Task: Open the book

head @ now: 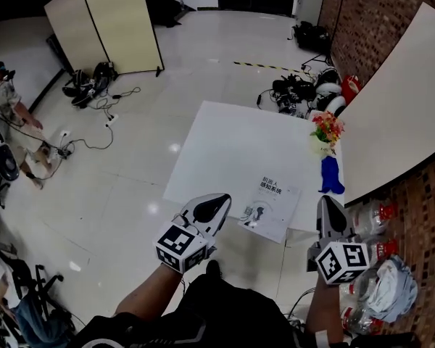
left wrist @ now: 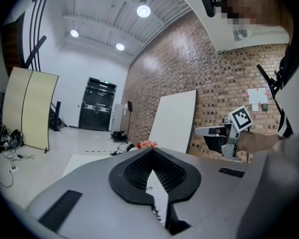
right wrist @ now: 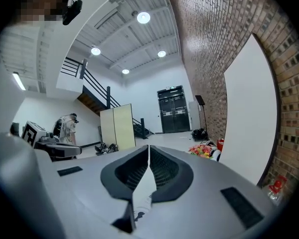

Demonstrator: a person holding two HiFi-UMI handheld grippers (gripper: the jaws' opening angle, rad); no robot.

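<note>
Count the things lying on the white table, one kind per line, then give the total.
Book: 1
Flower bunch: 1
Blue item, too small to identify: 1
Total on the table: 3

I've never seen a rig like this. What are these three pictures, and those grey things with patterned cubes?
No robot: a person holds a two-jaw gripper in each hand. The head view looks down from the person's head on the left gripper and right gripper by a white table. The other two pictures come from cameras riding on each gripper, looking along its jaws. On the table are a closed book, flowers and something blue. Both grippers are shut, holding nothing.
</note>
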